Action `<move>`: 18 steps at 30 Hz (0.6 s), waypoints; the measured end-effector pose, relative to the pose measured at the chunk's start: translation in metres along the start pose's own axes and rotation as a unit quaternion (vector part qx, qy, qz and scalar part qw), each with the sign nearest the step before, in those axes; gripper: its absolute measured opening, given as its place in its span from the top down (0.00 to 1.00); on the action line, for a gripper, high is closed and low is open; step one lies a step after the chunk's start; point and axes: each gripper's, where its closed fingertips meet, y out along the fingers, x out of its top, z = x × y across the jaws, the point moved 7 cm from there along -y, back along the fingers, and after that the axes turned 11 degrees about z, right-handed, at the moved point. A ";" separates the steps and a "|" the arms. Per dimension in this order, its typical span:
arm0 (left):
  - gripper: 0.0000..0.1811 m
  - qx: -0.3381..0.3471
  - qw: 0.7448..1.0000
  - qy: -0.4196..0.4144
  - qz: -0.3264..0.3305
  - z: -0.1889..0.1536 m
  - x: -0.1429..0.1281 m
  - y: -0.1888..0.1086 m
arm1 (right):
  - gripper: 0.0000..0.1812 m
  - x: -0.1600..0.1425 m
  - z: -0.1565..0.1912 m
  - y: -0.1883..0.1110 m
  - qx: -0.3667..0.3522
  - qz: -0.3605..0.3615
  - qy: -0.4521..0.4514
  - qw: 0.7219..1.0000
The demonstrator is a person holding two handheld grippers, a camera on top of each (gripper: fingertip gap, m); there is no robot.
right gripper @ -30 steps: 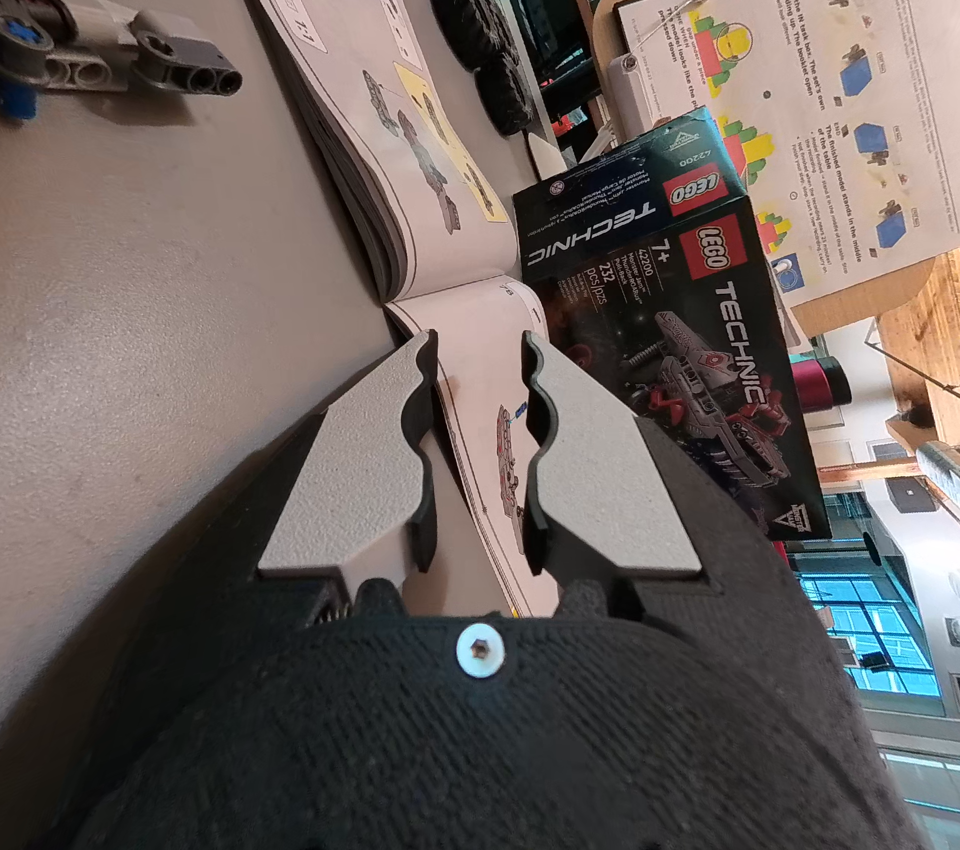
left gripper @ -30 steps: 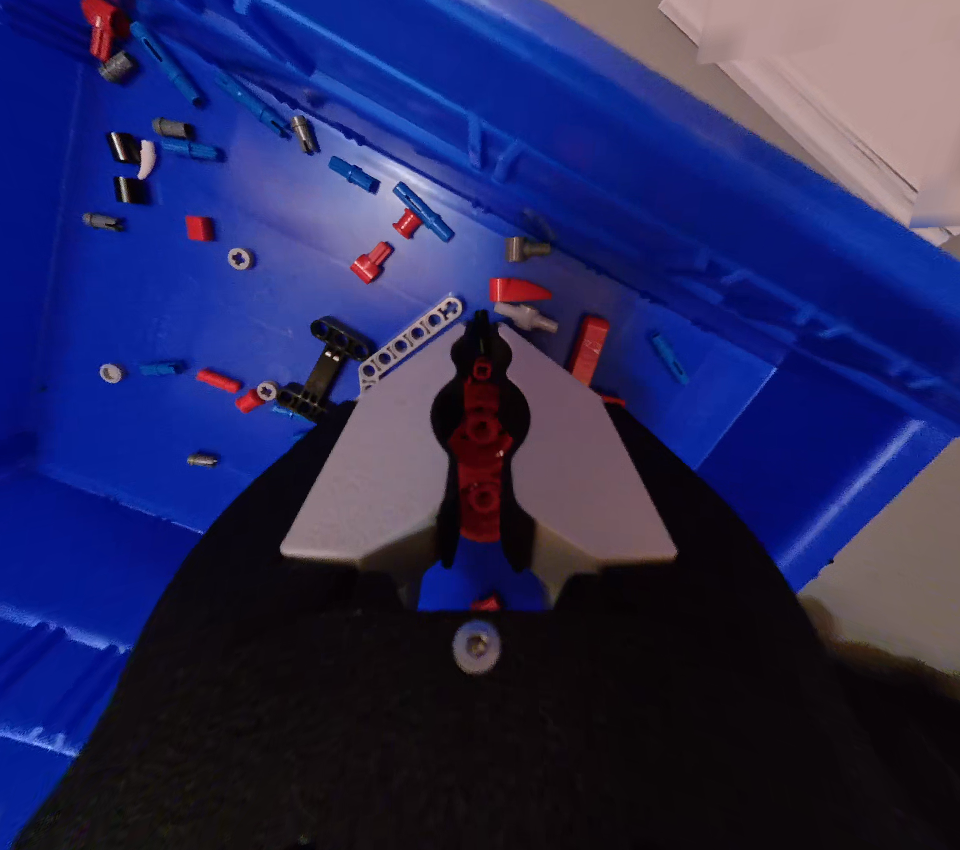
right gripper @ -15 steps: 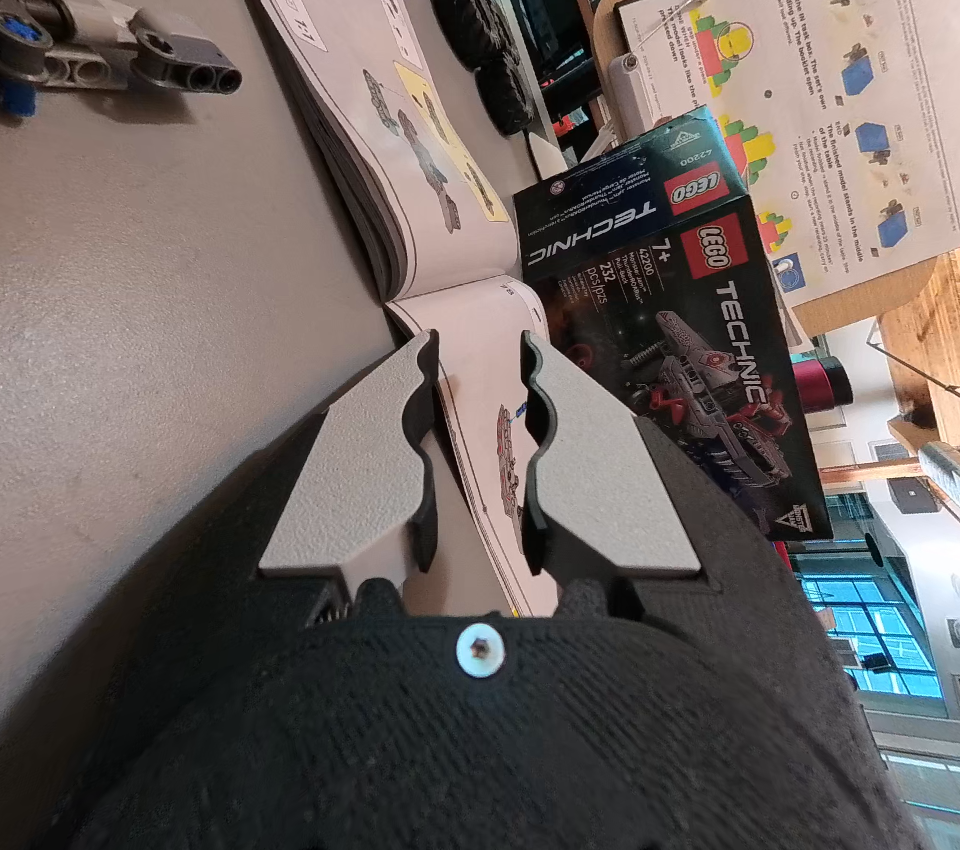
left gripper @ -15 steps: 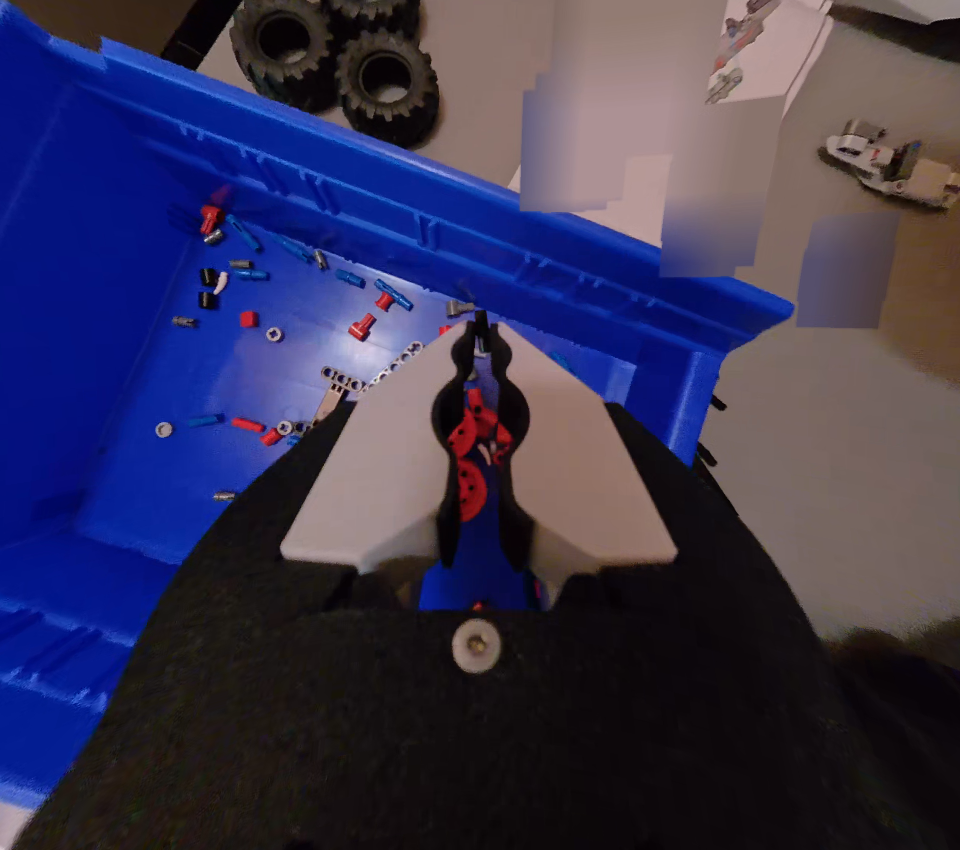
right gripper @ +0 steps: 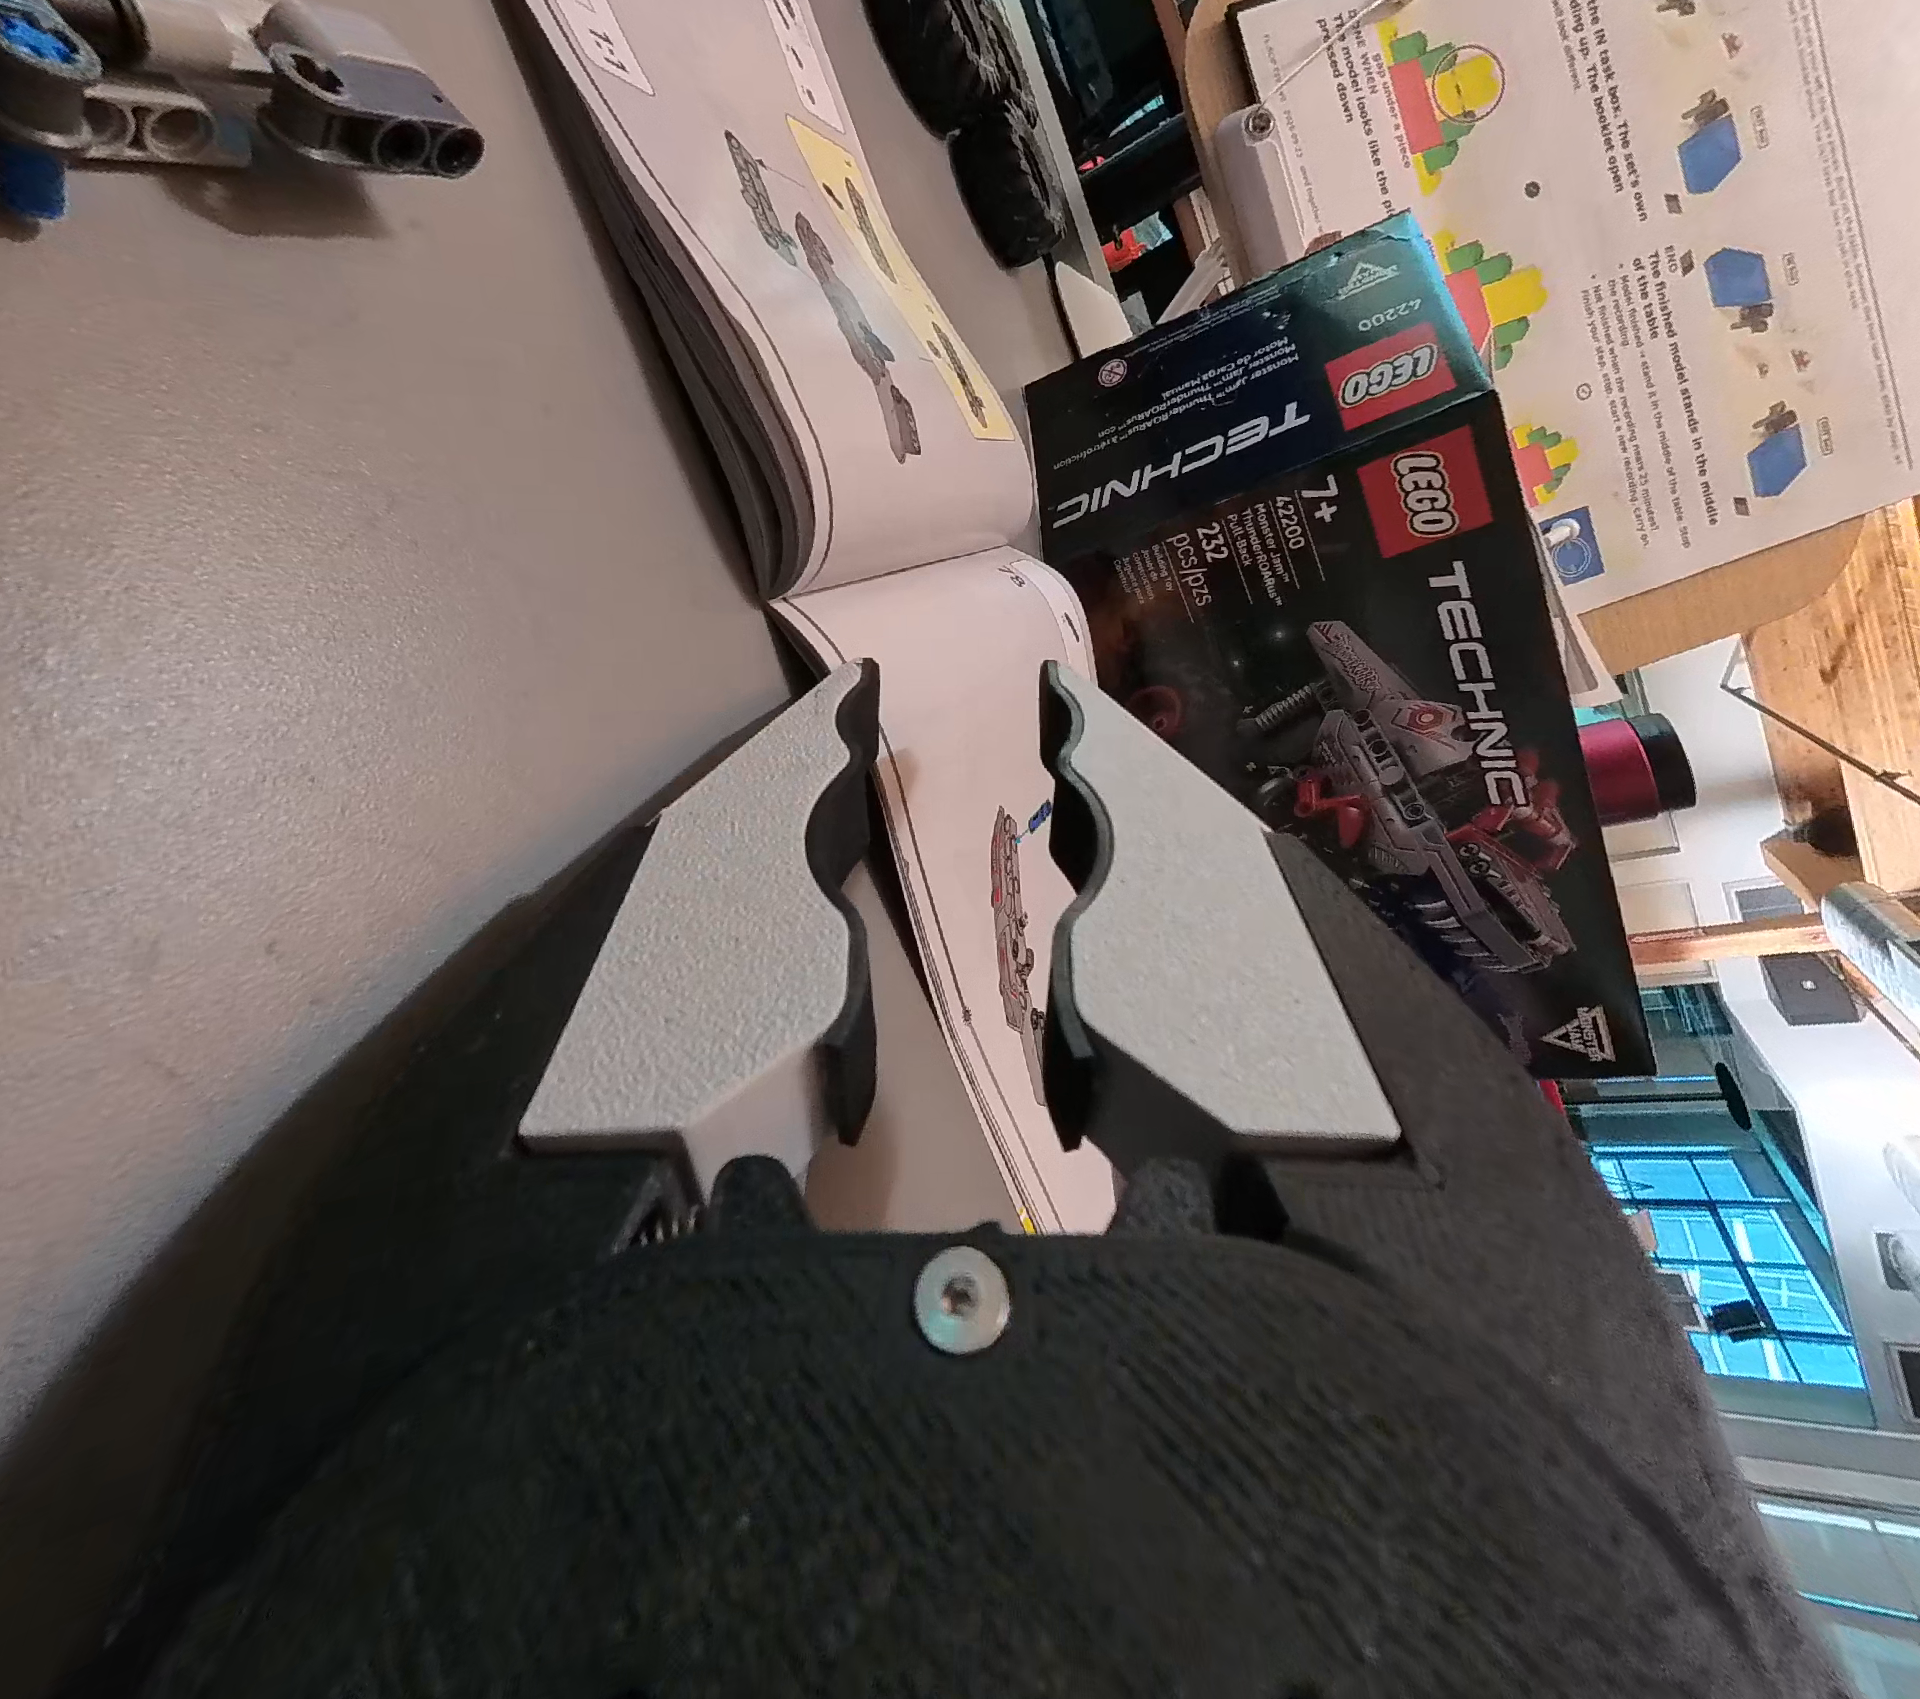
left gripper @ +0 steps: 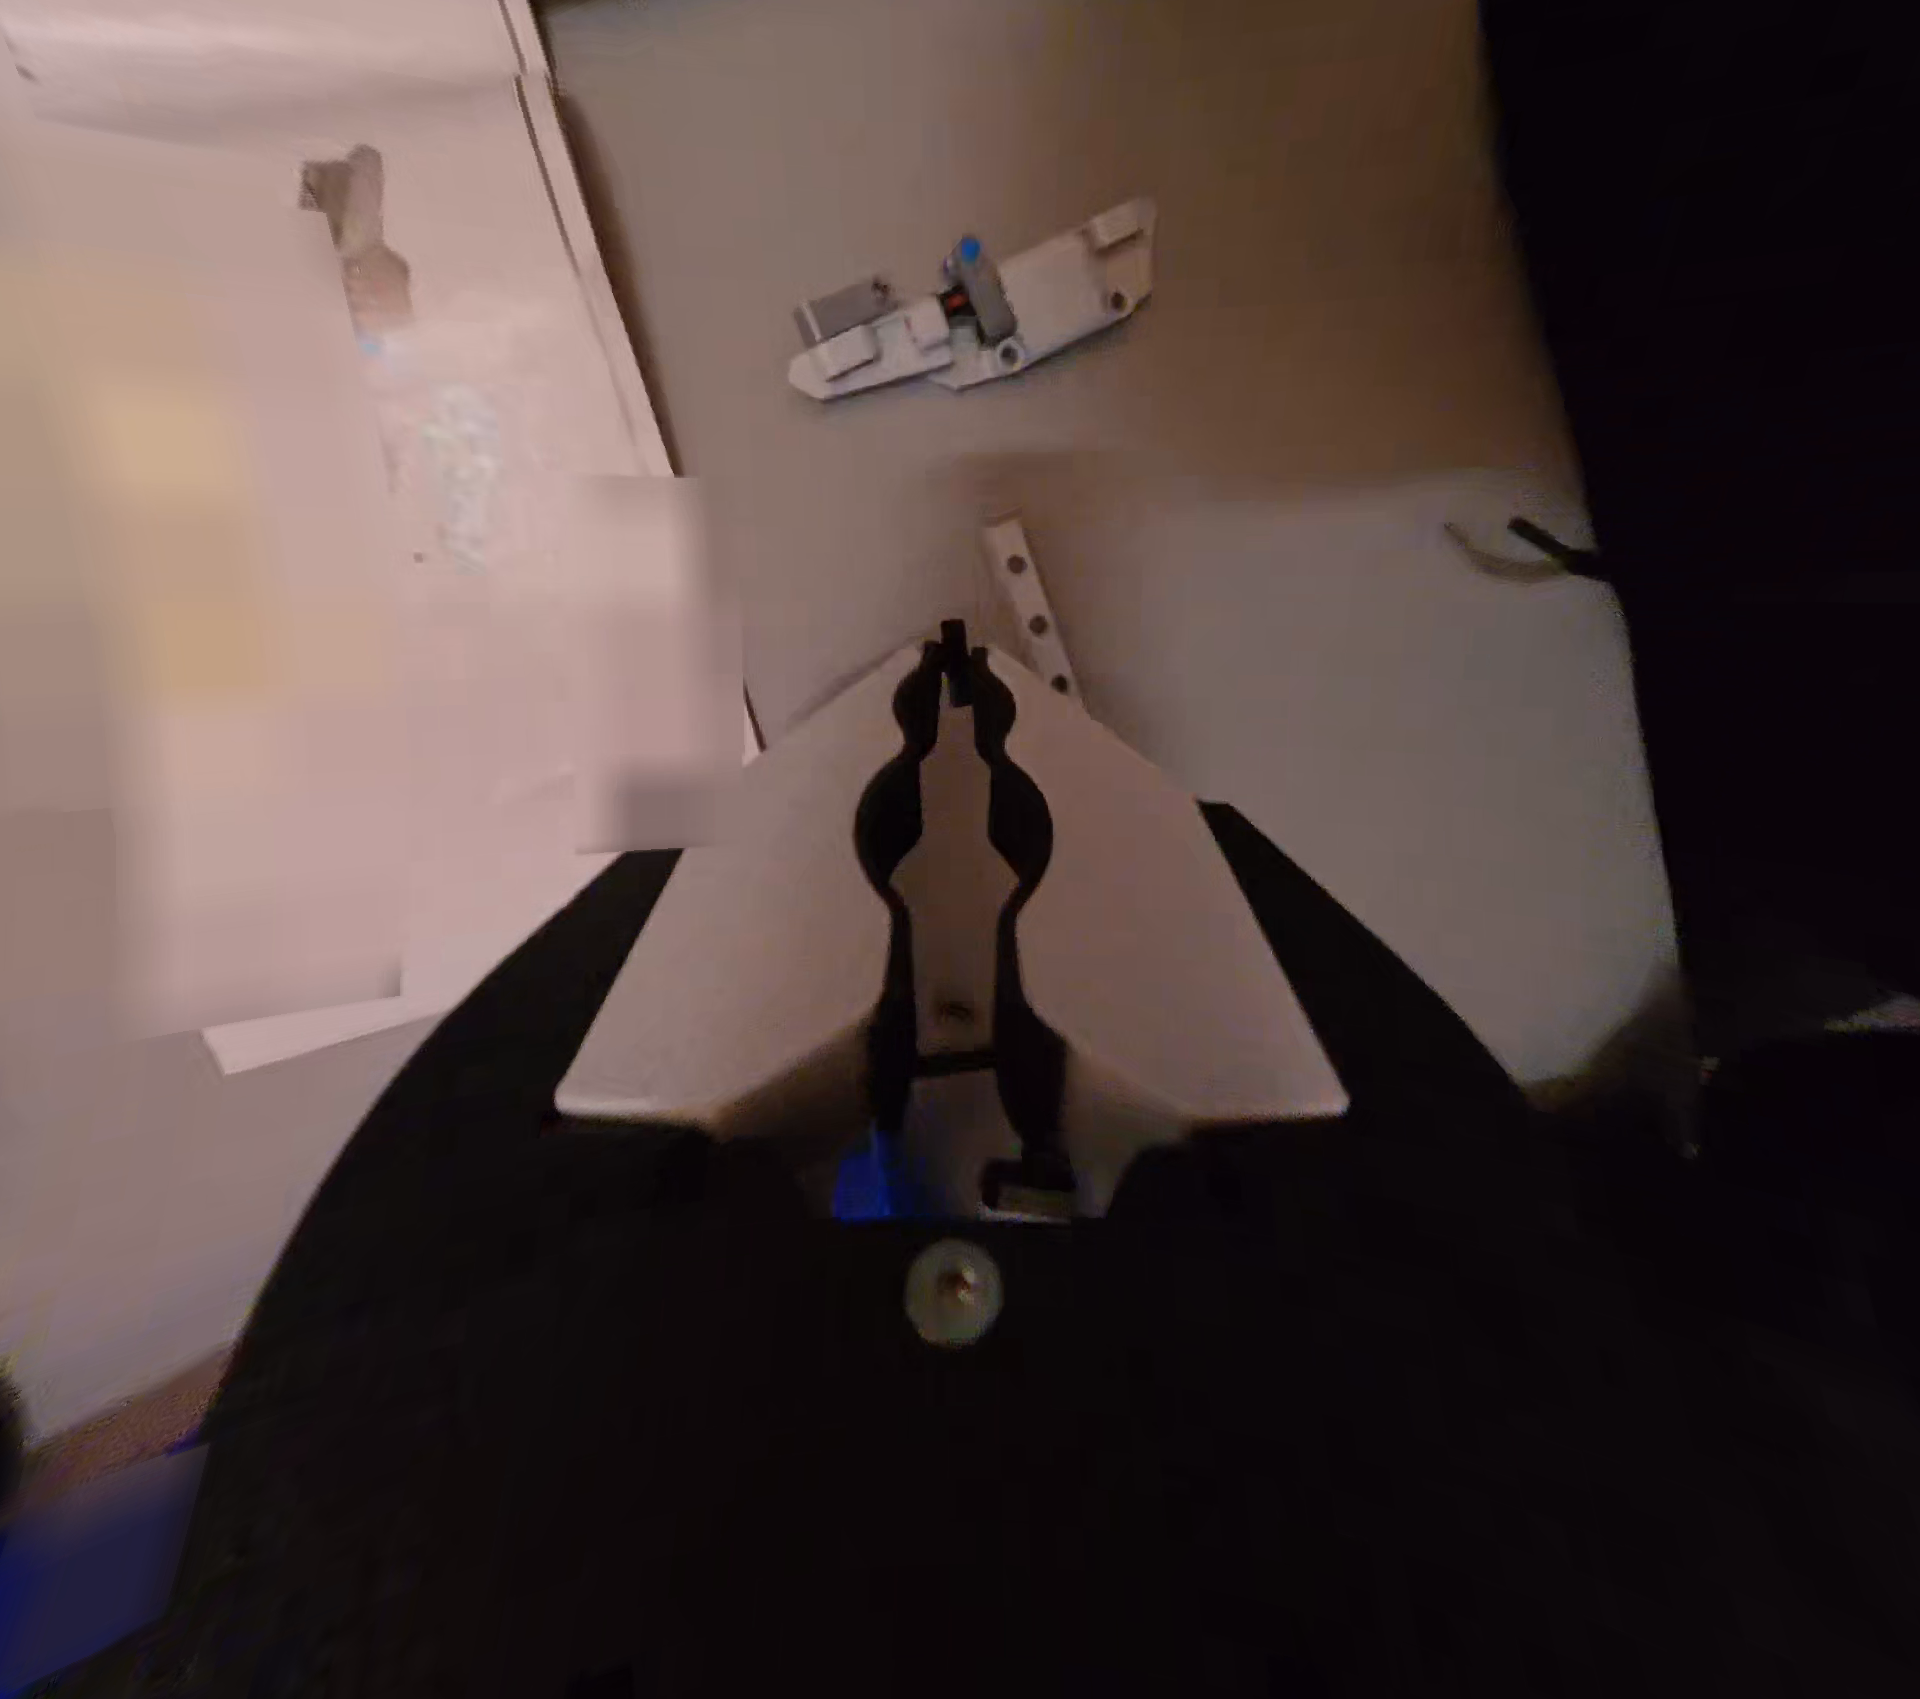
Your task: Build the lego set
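Note:
My left gripper [left gripper: 951, 662] is shut on a small black piece [left gripper: 950, 639] that sticks out of its tip. It hangs over the grey table, short of the grey partial assembly [left gripper: 977, 309]. A light grey holed beam [left gripper: 1027, 610] shows just beyond the right finger; I cannot tell if it is held or lying on the table. My right gripper [right gripper: 956, 683] is open and empty, lying on its side low over the table. The assembly also shows in the right wrist view [right gripper: 208, 91], at the far left.
The open instruction booklet [right gripper: 790, 278] lies between the grippers, and it fills the left of the left wrist view [left gripper: 312, 402]. A dark set box [right gripper: 1351, 714] stands behind it, with black tyres [right gripper: 956, 39] and an instruction board [right gripper: 1610, 143] further back.
My left gripper has come out of the blue bin with the black piece and swung over the table toward the assembly. The right gripper has stayed put and open.

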 end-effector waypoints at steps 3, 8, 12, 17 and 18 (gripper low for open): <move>0.99 0.042 0.994 -0.039 0.093 0.012 -0.004 0.022 | 0.84 0.000 0.000 0.000 0.002 -0.002 0.001 1.000; 0.99 0.080 0.982 -0.053 0.164 0.000 0.000 0.028 | 0.84 0.000 0.000 0.000 0.002 -0.002 0.001 1.000; 0.99 0.066 0.984 -0.049 0.155 -0.005 0.014 0.041 | 0.85 0.000 0.000 0.000 0.003 0.000 -0.001 1.000; 0.99 0.070 0.980 -0.042 0.184 -0.004 0.016 0.054 | 0.86 0.000 0.000 -0.001 0.002 0.000 -0.002 1.000; 0.99 0.071 0.980 -0.041 0.180 -0.004 0.017 0.055 | 0.85 0.000 -0.001 -0.001 0.002 0.000 -0.002 1.000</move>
